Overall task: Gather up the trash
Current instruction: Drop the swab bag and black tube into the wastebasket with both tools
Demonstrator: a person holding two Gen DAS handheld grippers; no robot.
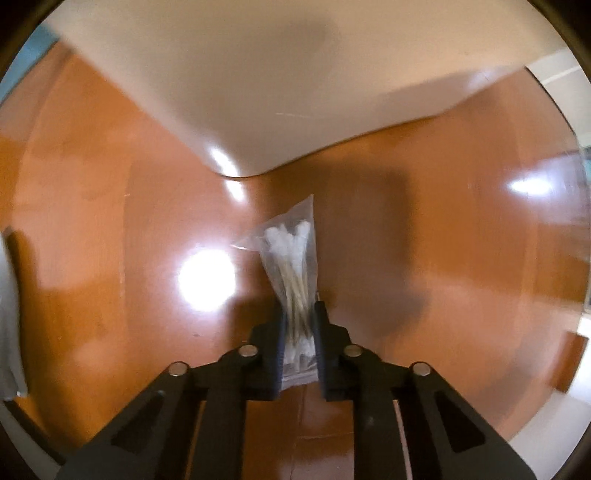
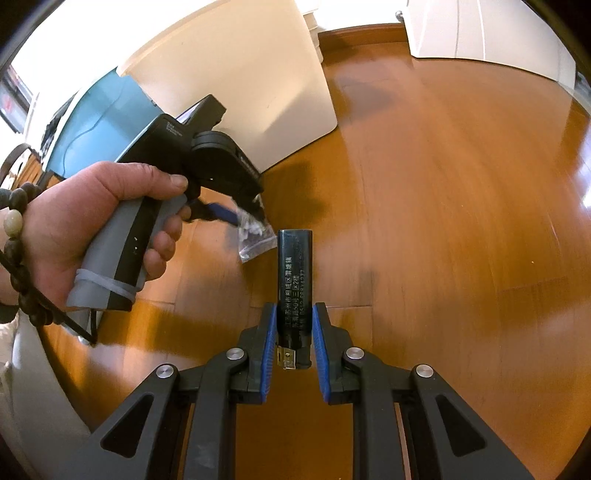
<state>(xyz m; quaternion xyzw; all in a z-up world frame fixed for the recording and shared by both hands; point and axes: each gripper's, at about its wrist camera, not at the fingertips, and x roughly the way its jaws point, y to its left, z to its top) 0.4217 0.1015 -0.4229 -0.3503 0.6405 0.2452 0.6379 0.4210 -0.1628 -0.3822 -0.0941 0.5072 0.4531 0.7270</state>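
Observation:
My left gripper (image 1: 298, 314) is shut on a clear plastic bag of cotton swabs (image 1: 291, 258), held above the wooden floor. The same bag (image 2: 253, 236) shows in the right wrist view, hanging from the left gripper (image 2: 258, 210) held in a hand. My right gripper (image 2: 294, 314) is shut on a black lighter (image 2: 294, 280) with white printed text, its metal end toward the camera. The lighter stands out past the blue pads (image 2: 269, 332). Both grippers are close together over the floor.
A white cabinet or furniture corner (image 1: 258, 92) stands ahead on the orange-brown wooden floor (image 1: 461, 240). It also shows in the right wrist view (image 2: 251, 85), with a teal object (image 2: 99, 122) beside it. White furniture (image 2: 480, 26) stands at the far right.

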